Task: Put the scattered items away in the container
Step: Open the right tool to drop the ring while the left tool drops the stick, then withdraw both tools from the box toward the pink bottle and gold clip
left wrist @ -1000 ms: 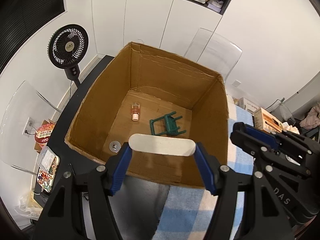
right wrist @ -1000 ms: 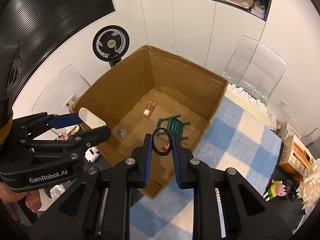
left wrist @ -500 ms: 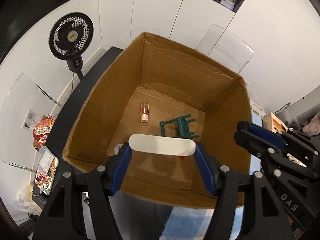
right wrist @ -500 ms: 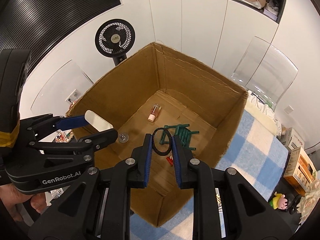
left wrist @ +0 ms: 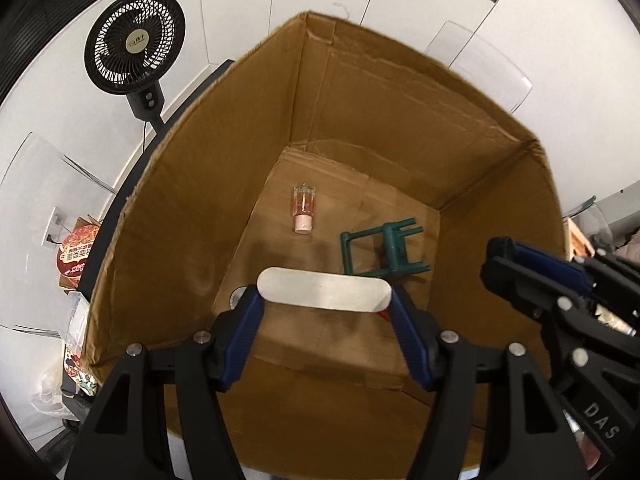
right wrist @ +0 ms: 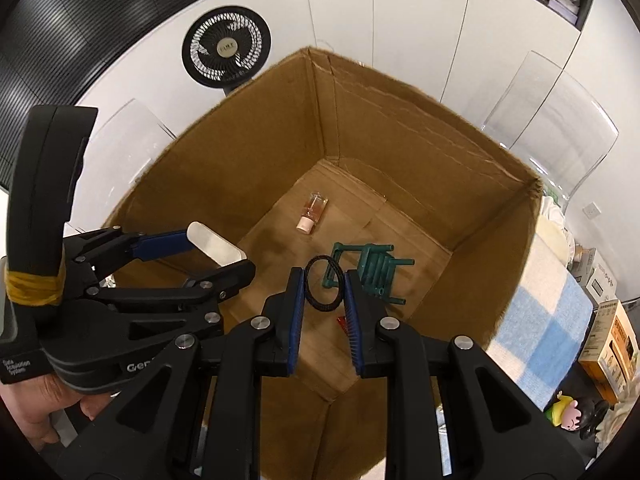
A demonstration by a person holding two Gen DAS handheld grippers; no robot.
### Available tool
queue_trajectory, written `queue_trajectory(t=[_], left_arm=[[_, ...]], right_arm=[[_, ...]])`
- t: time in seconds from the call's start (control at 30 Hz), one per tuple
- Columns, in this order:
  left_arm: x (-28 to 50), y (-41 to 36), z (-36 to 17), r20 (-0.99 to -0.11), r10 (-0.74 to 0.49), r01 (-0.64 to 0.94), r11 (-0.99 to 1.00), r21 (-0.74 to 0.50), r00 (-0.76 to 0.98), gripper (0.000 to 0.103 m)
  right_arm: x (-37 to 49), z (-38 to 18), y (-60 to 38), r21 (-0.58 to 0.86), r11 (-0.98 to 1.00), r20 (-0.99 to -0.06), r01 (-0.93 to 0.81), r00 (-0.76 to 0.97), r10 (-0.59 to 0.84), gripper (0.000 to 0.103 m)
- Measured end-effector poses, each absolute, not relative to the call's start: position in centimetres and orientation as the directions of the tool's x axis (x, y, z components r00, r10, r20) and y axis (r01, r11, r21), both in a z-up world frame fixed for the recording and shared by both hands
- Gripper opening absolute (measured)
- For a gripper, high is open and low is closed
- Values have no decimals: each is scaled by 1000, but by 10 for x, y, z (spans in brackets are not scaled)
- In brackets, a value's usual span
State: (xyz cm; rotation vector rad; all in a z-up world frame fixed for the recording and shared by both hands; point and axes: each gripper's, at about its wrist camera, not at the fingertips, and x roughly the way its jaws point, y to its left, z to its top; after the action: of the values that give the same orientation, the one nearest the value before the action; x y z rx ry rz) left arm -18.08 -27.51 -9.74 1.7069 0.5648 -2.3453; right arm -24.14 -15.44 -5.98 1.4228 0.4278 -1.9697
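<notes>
While you hover over cardboard box (left wrist: pixel 192 208), your left gripper (left wrist: pixel 324 300) clamps white flat stick (left wrist: pixel 324 291) end to end, long axis crosswise between fingers. Your right gripper (right wrist: pixel 323 286) pinches black hair tie (right wrist: pixel 322 284), ring upright, edge-on to pads. On box floor: small pink bottle (left wrist: pixel 304 210) lying flat, cap toward you; green toy chair (left wrist: pixel 384 248) tipped on side.

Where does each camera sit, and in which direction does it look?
Left wrist: on the left gripper, looking steeply down into the cardboard box; its fingers clamp a white oval piece.
Right wrist: on the right gripper, looking down likewise; its fingers clamp a black ring; a hand shows.
Shared: the box, green toy chair, small bottle, fan.
</notes>
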Motion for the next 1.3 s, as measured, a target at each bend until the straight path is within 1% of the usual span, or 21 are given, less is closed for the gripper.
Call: queue_trajectory(t=[0.17,0.23,0.37,0.4,0.43,0.47,0.5,0.53,0.57,0.6,0.63,0.67,0.7,0.73,0.77,0.9,1.03,1.13,1.3], left_arm=[[-180,-275,-106,-951,79,364,-912,-189,-298,63],[-178,-275,-106,-951,85,360,-912,-195,-299,63],[-177,-274,-104,-952,74,353,-918,-182,-296,63],[-177,-273,-103,-952,69,350,-920,-176,-298,63],[-177,-273,-101,-951,60,346,-923,-168,-303,63],[-176,-272,-100,-950,51,342,-926,-160,-308,66],[-175,-271,-98,-949,42,338,-929,-152,-313,72],[-175,-270,-97,-948,32,334,-932,-144,-317,87],[-175,-269,-96,-947,23,331,-934,-134,-320,93],[-174,-268,-94,-946,17,328,-936,-129,-323,97],[-173,-267,-93,-946,18,325,-937,-129,-325,98],[-172,-266,-91,-946,21,323,-937,-132,-324,98],[-171,-265,-90,-945,22,321,-938,-132,-325,99],[-169,-264,-89,-944,19,320,-939,-130,-328,101],[-168,-264,-87,-943,15,318,-940,-127,-332,102],[-163,-261,-80,-939,11,316,-940,-127,-344,102],[-157,-256,-68,-931,7,314,-940,-130,-365,102],[-152,-252,-56,-922,-3,311,-942,-128,-388,102],[-144,-238,-34,-912,-29,283,-954,-97,-410,102]], right_arm=[[-244,-65,-159,122,-723,-931,680,-173,-320,20],[-244,-65,-160,116,-724,-932,680,-178,-316,23],[-247,-61,-157,112,-738,-929,666,-193,-315,24],[-247,-60,-155,111,-742,-928,661,-199,-316,26],[-248,-59,-154,110,-745,-927,657,-203,-315,33],[-248,-57,-152,110,-748,-926,655,-206,-316,39],[-247,-56,-151,110,-749,-925,654,-208,-318,53],[-247,-54,-149,112,-749,-923,653,-212,-322,62],[-246,-52,-147,114,-751,-920,650,-217,-327,64],[-246,-50,-145,117,-755,-917,645,-221,-331,69],[-246,-48,-143,119,-759,-915,640,-226,-334,74],[-246,-46,-141,125,-762,-912,635,-228,-340,75],[-246,-44,-139,136,-765,-909,629,-228,-349,78],[-246,-41,-137,145,-767,-905,625,-230,-358,83],[-245,-38,-135,147,-769,-901,622,-236,-363,85],[-240,-23,-129,137,-769,-888,624,-267,-374,99],[-234,-8,-119,148,-771,-875,620,-281,-395,103],[-229,2,-110,154,-771,-867,617,-290,-405,103],[-214,17,-95,120,-767,-851,630,-333,-407,103]])
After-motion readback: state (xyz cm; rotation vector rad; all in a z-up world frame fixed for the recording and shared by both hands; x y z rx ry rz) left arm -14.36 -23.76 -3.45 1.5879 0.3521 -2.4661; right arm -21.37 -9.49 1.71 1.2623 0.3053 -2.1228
